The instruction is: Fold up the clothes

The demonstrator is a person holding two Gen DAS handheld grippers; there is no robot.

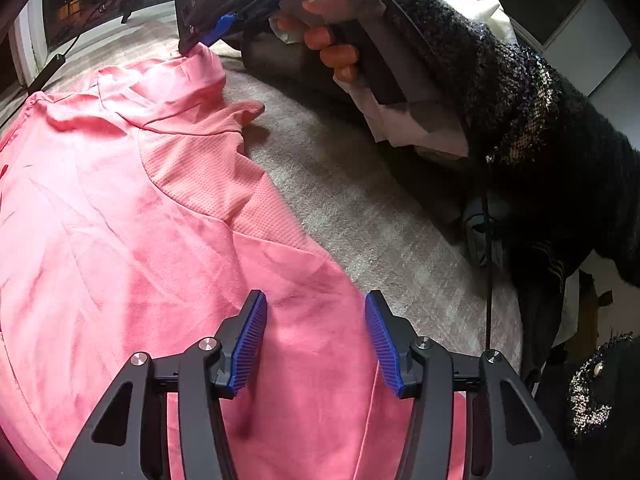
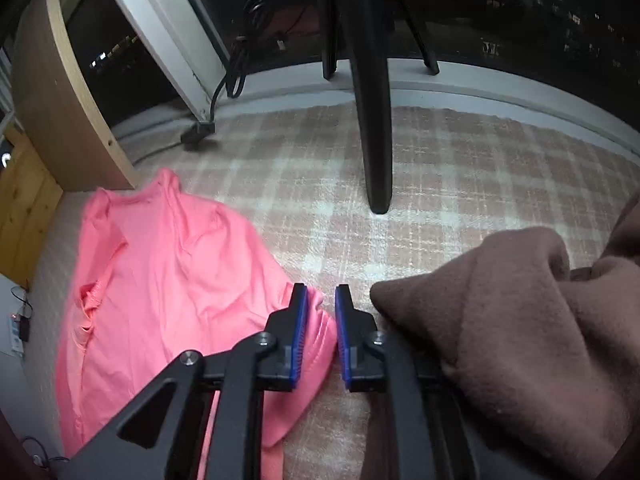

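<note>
A pink shirt (image 1: 140,208) lies spread on the checked carpet (image 1: 360,208). My left gripper (image 1: 316,336) hovers open over the shirt's near edge, with nothing between its blue pads (image 1: 250,344). At the far end, a hand (image 1: 328,40) holds my right gripper (image 1: 192,46), and a corner of the shirt rises to its tip. In the right wrist view the right gripper (image 2: 321,312) stands nearly closed, with a bunched fold of the pink shirt (image 2: 168,280) between its pads (image 2: 300,332).
A brown fleece garment (image 2: 520,328) lies right beside the right gripper. A black furniture leg (image 2: 374,128) stands on the carpet (image 2: 460,168) ahead. A cable and plug (image 2: 198,134) lie by the window sill. Wooden furniture (image 2: 72,112) borders the left. A dark knit sleeve (image 1: 532,120) crosses overhead.
</note>
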